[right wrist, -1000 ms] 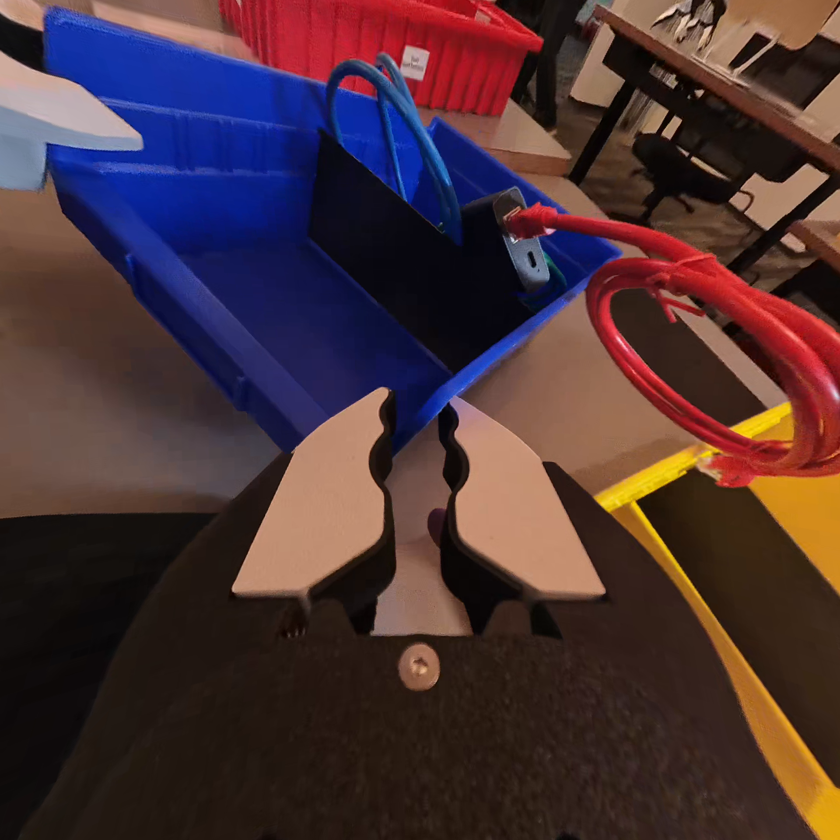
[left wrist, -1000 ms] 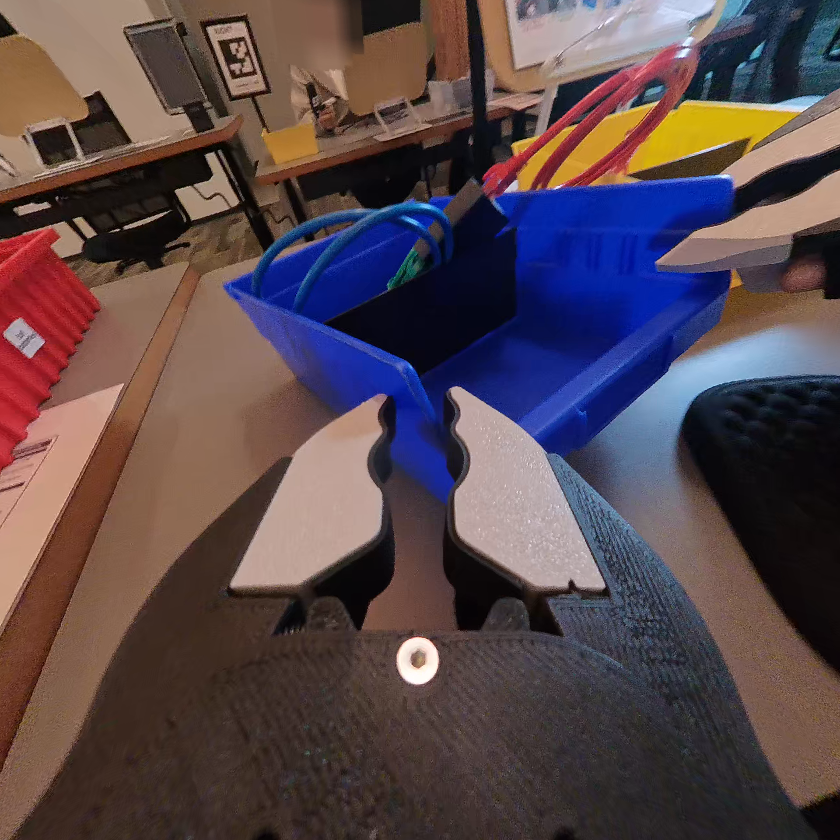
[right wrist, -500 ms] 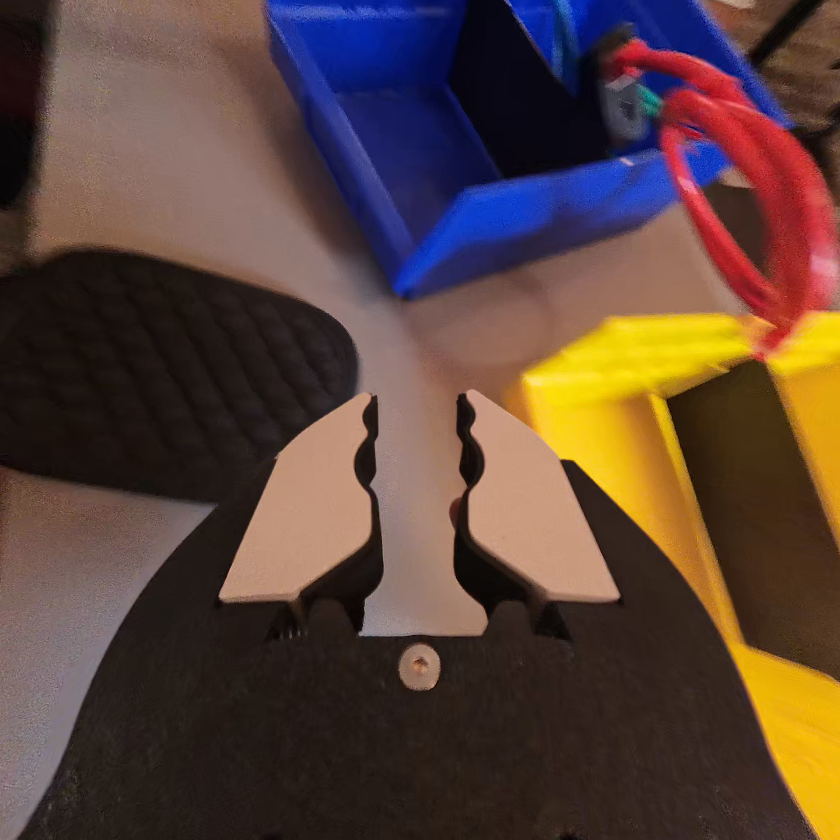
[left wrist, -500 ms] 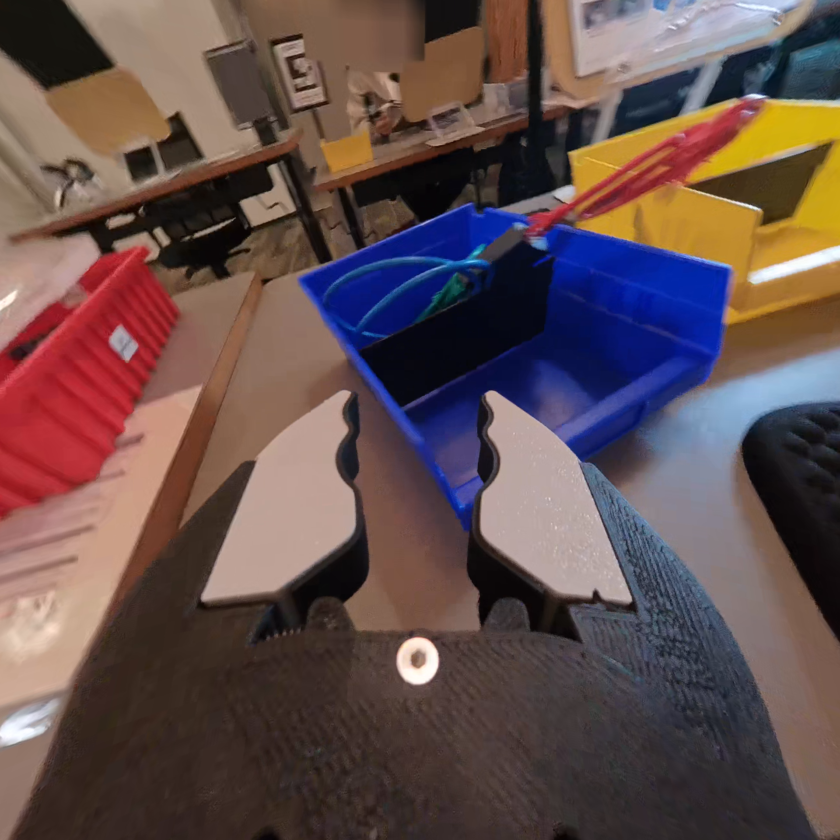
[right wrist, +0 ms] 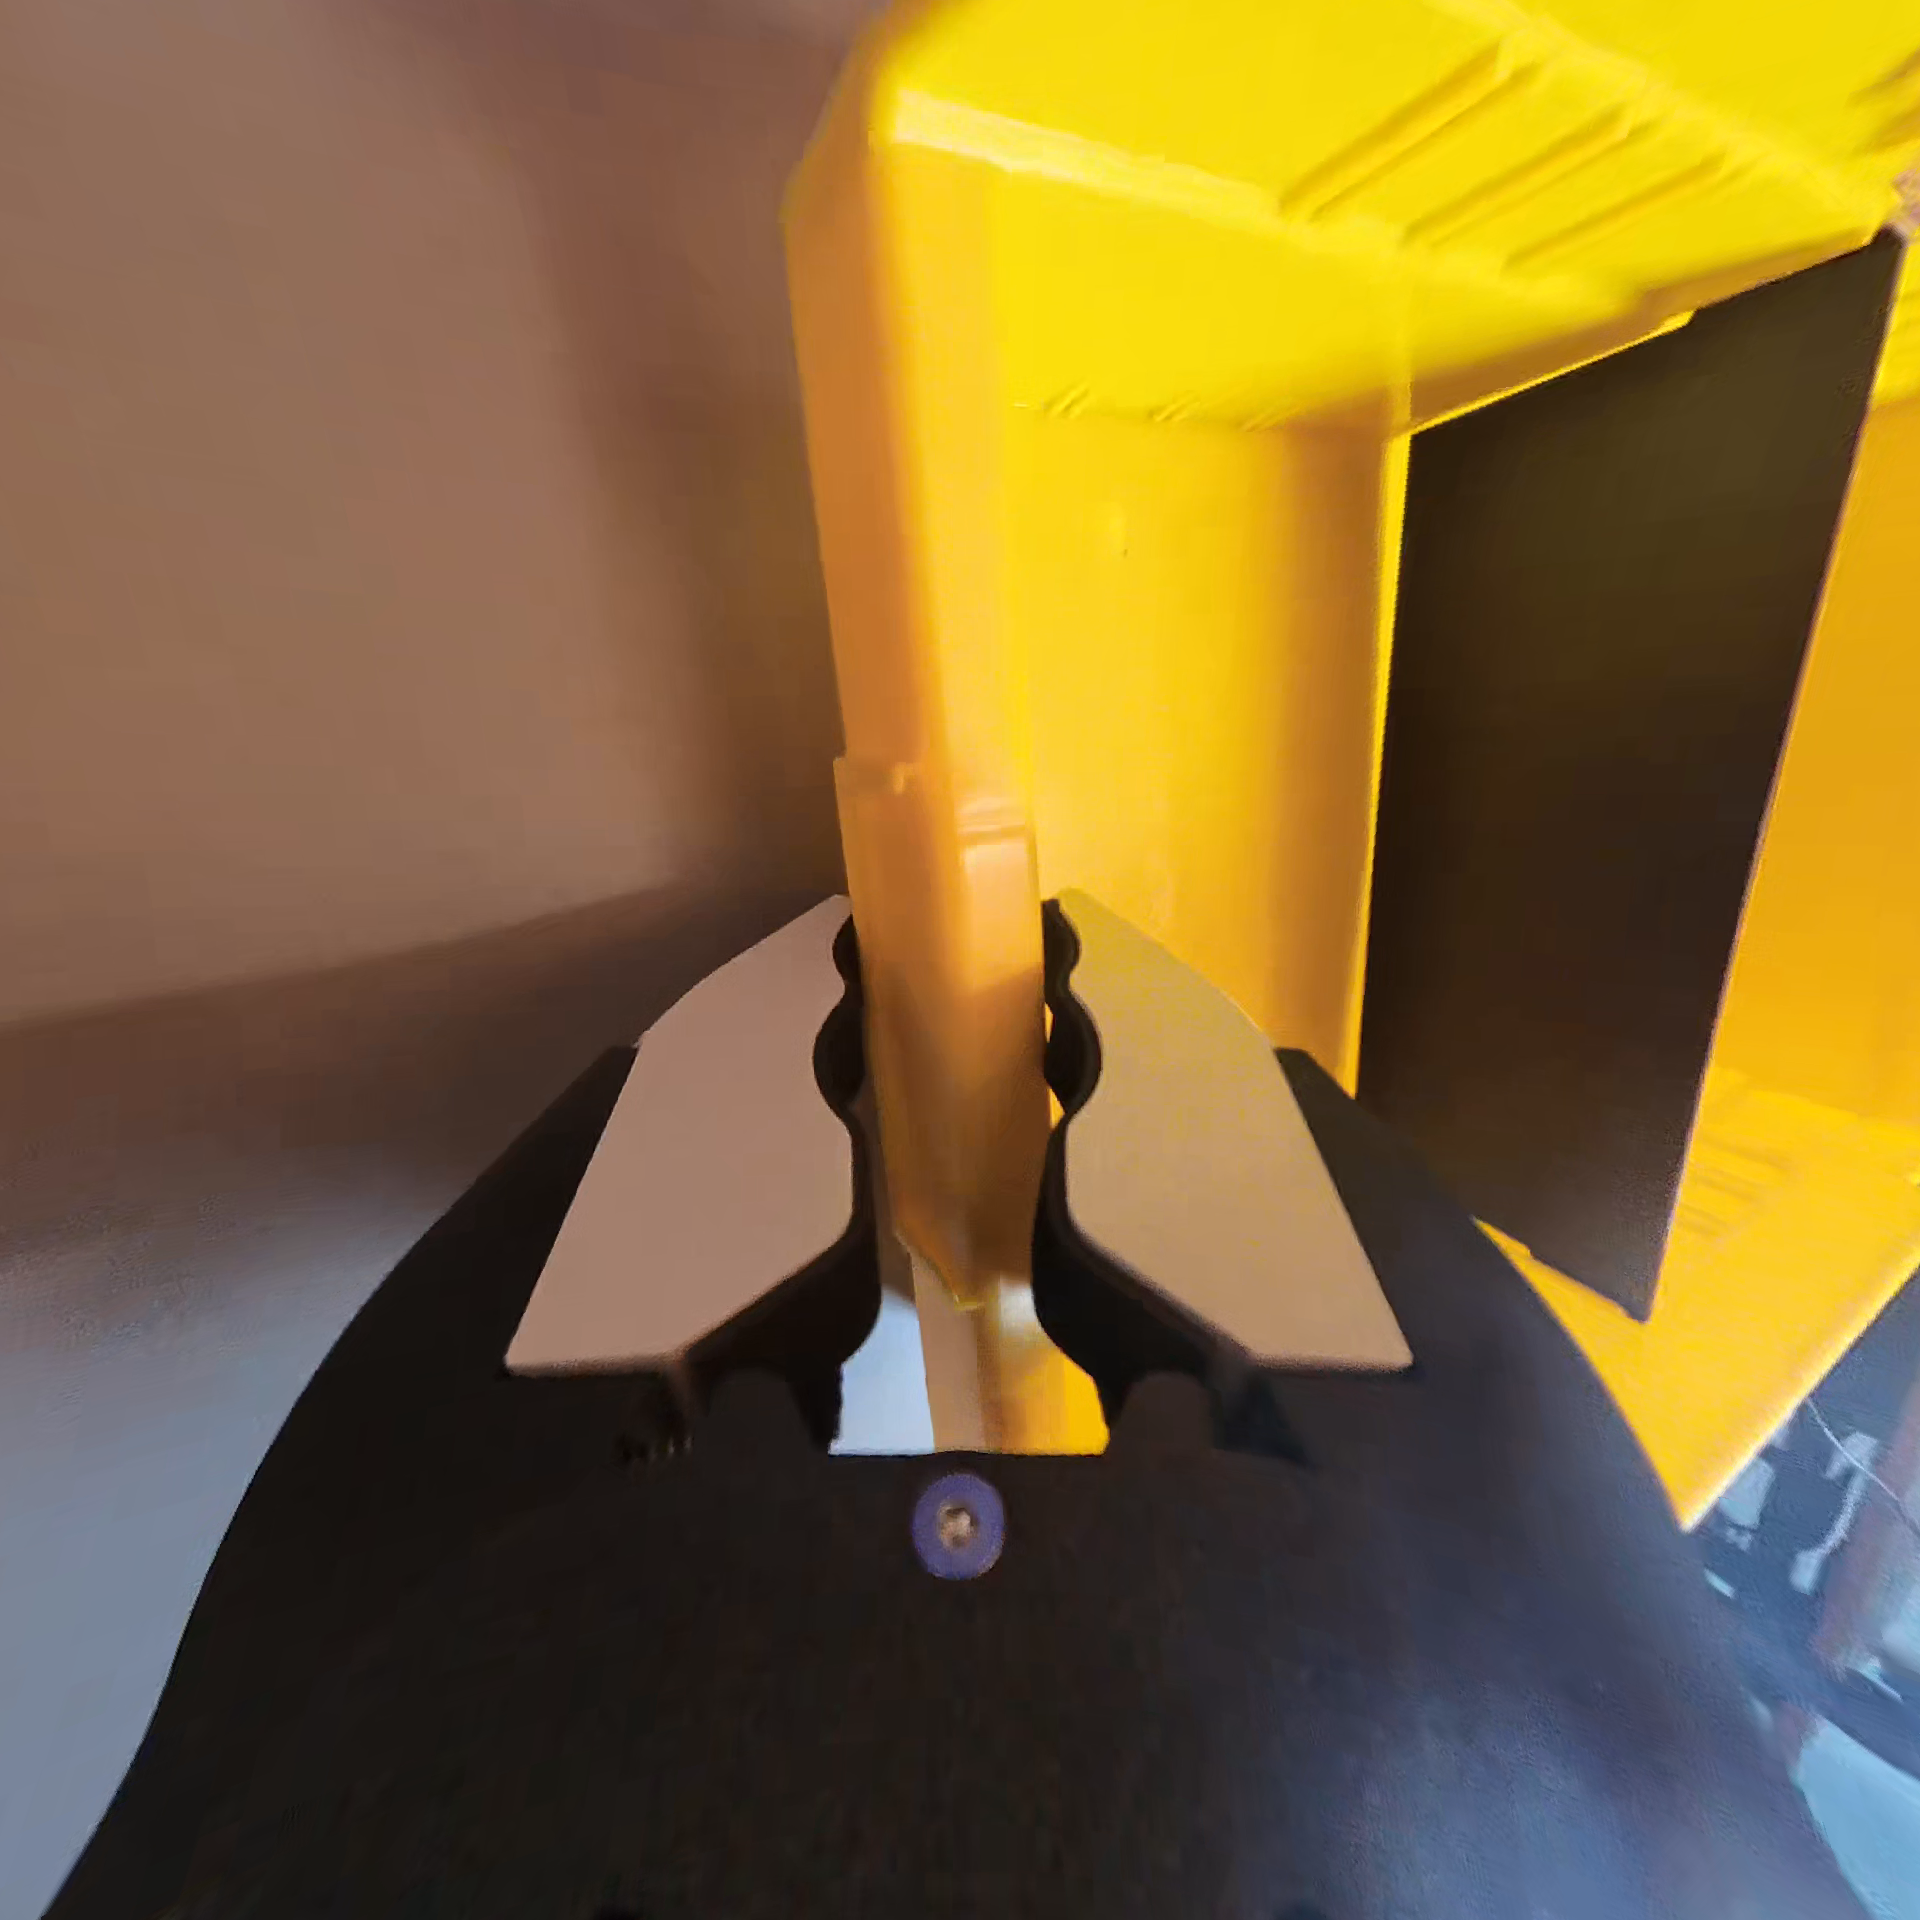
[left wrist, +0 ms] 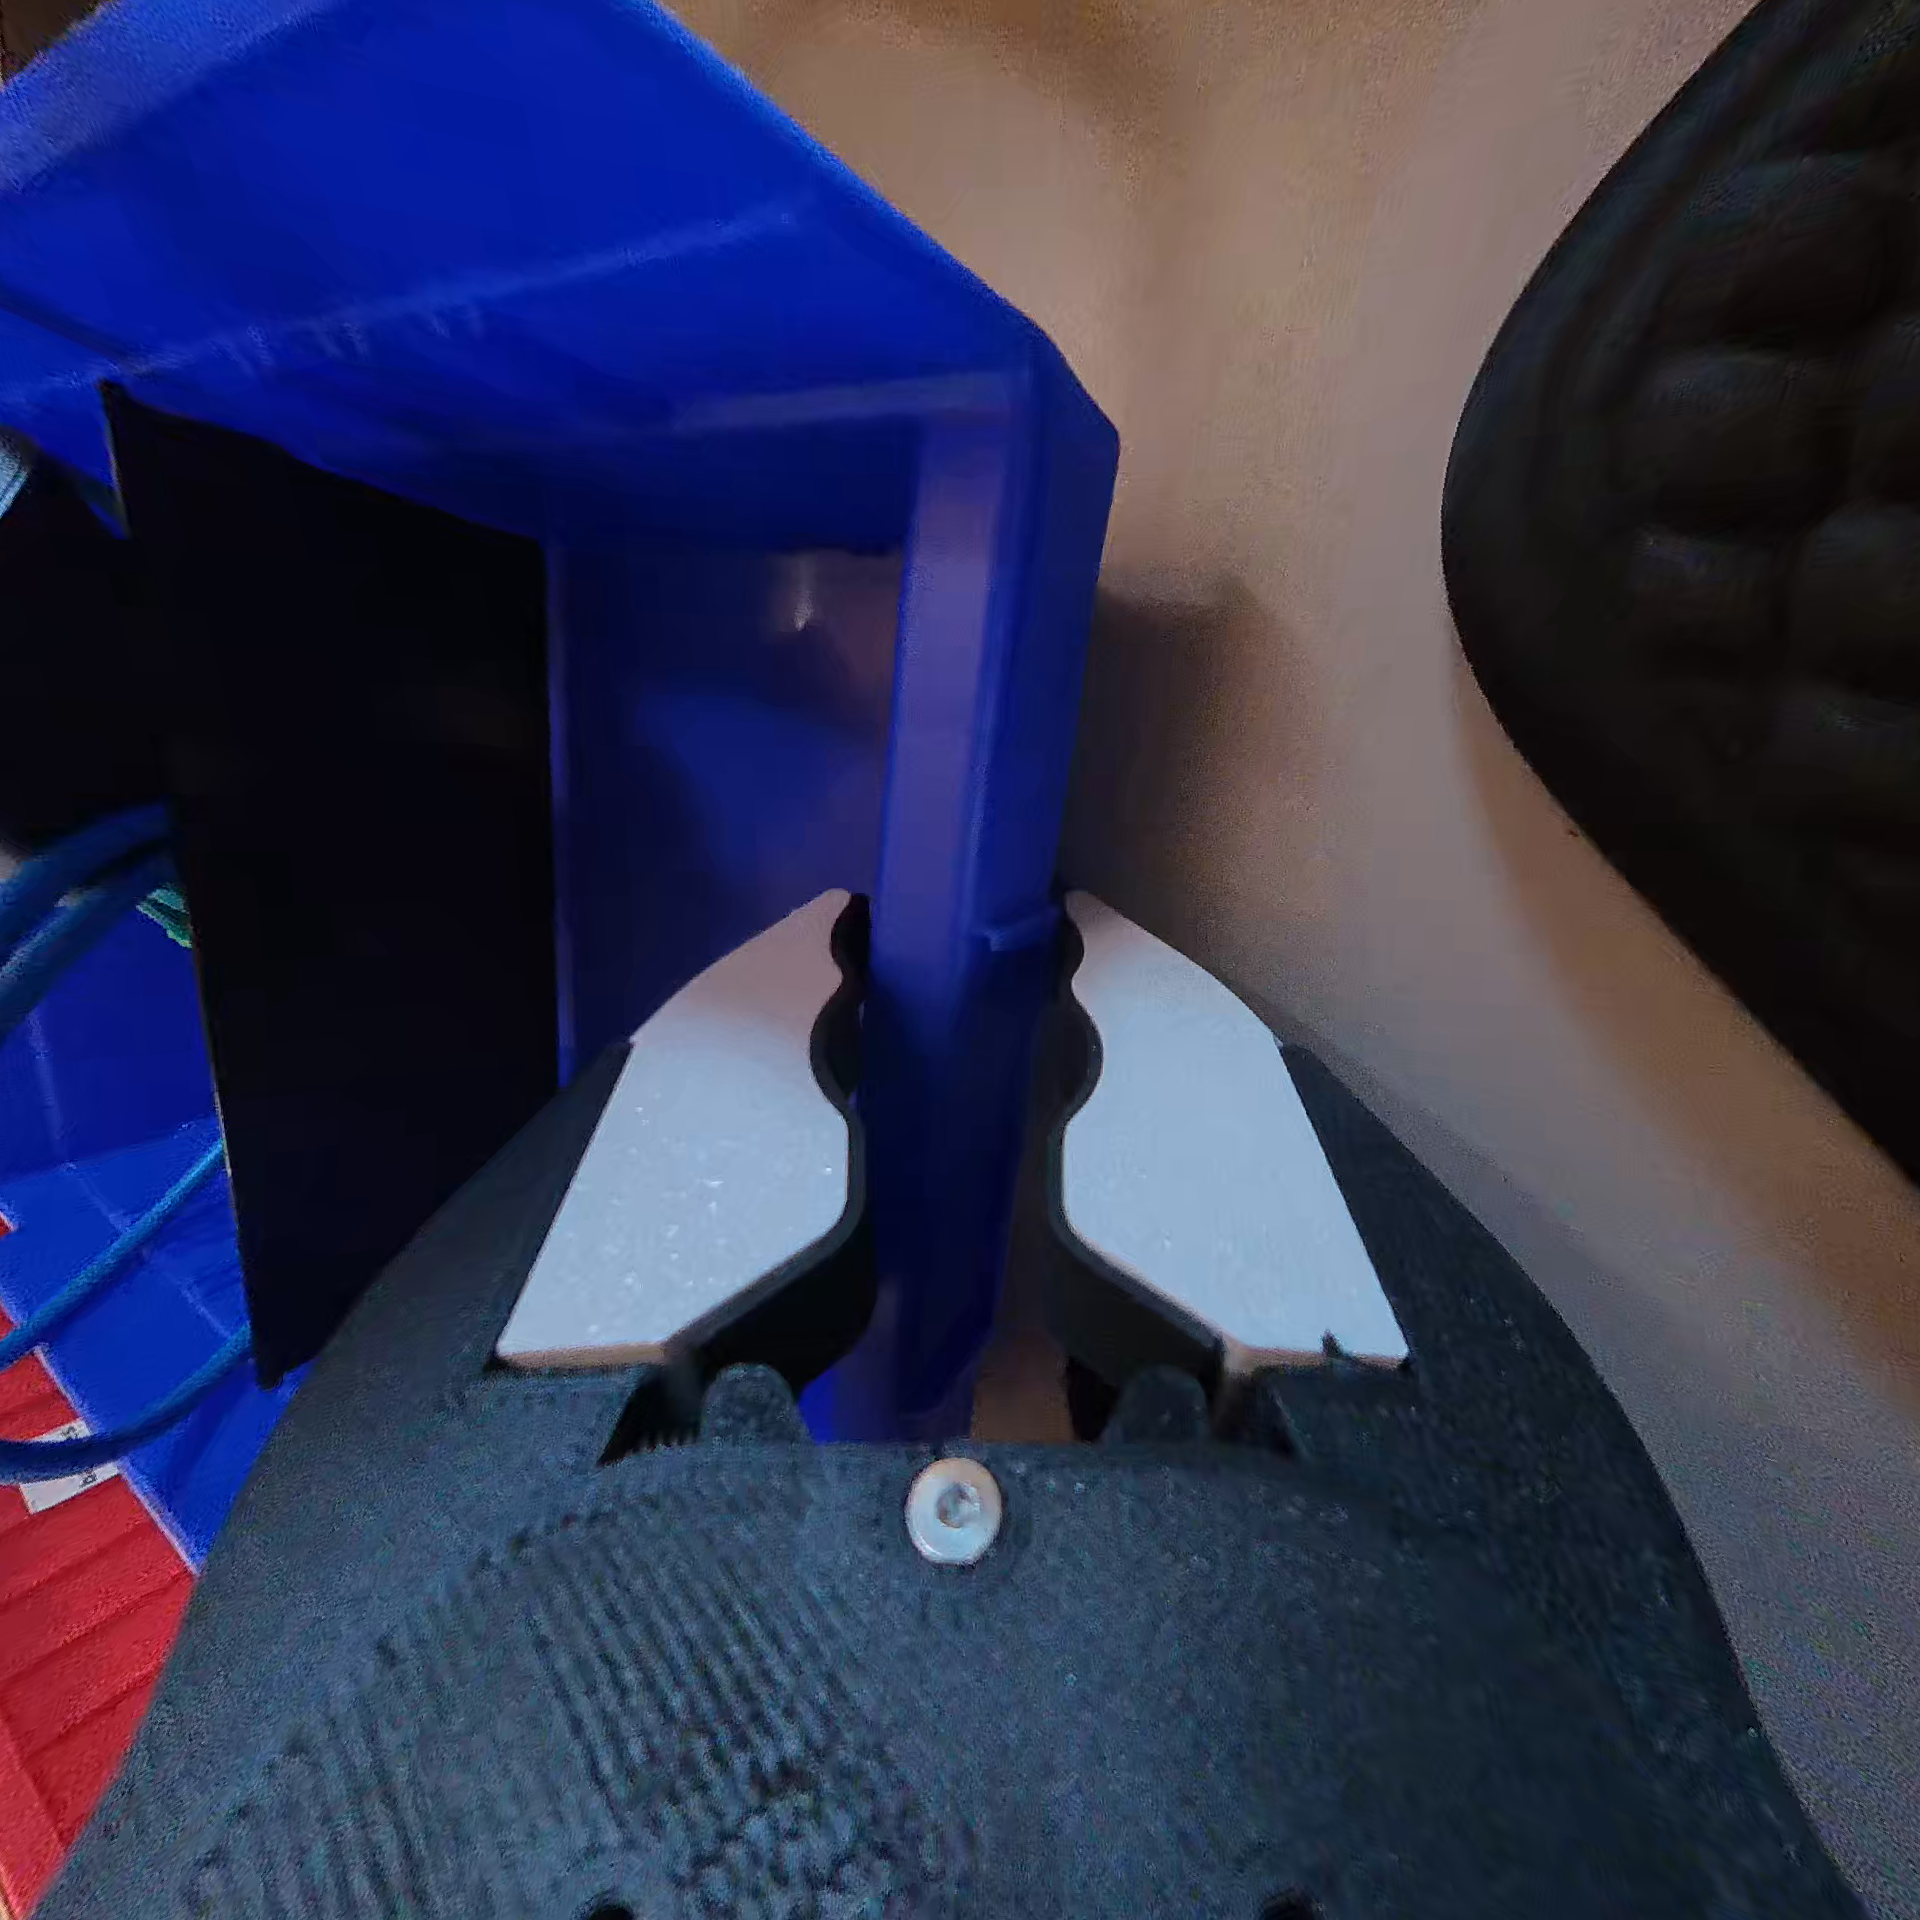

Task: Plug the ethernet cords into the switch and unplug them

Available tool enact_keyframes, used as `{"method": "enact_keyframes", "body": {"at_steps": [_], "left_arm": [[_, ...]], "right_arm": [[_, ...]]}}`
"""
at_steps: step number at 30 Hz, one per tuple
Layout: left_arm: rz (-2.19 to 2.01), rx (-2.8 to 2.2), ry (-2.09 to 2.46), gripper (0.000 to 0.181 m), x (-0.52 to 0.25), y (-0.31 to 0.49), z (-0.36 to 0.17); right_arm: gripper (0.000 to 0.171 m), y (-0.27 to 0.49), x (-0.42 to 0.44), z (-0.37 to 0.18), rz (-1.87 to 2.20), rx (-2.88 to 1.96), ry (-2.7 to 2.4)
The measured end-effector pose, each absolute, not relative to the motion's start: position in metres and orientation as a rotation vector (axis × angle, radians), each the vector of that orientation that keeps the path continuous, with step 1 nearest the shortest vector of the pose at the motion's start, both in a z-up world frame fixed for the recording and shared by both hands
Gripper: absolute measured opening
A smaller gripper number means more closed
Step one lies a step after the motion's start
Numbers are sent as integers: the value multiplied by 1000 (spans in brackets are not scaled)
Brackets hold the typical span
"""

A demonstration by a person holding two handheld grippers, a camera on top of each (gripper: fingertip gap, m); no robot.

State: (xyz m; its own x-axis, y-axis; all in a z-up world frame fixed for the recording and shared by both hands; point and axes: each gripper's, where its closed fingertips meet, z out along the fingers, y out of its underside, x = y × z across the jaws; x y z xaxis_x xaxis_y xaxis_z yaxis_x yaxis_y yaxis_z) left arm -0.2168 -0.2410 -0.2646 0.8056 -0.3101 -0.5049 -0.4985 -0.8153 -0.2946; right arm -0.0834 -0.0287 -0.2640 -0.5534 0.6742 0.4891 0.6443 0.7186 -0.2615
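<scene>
In the left wrist view my left gripper is shut on the front wall of the blue bin, one finger inside and one outside. A black divider stands in the bin, and a blue ethernet cord loops behind it at the left edge. In the right wrist view my right gripper is shut on the wall of the yellow bin, which also holds a black divider. The switch and the red cord are out of view.
The bins stand on a tan table. A black textured pad lies right of the blue bin. A red bin shows at the lower left of the left wrist view. Across from one pair of fingers to the other is roughly 25 centimeters.
Both grippers have dropped down and closed in. The left one took hold of the blue bin's wall, and the right one swung over and took hold of the yellow bin's wall.
</scene>
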Motion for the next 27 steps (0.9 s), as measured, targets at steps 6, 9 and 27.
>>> {"method": "enact_keyframes", "body": {"at_steps": [6, 9, 27], "left_arm": [[619, -2506, 645, 33, -200, -235, -264], [624, -2485, 640, 33, -193, -230, -264], [702, -2444, 663, 31, -223, -138, -261]], "right_arm": [[32, -22, 10, -263, 69, -1020, -2342], [32, -2, 56, -263, 35, -1088, -2304], [30, 180, 64, -261, -221, -1089, -2189]]}}
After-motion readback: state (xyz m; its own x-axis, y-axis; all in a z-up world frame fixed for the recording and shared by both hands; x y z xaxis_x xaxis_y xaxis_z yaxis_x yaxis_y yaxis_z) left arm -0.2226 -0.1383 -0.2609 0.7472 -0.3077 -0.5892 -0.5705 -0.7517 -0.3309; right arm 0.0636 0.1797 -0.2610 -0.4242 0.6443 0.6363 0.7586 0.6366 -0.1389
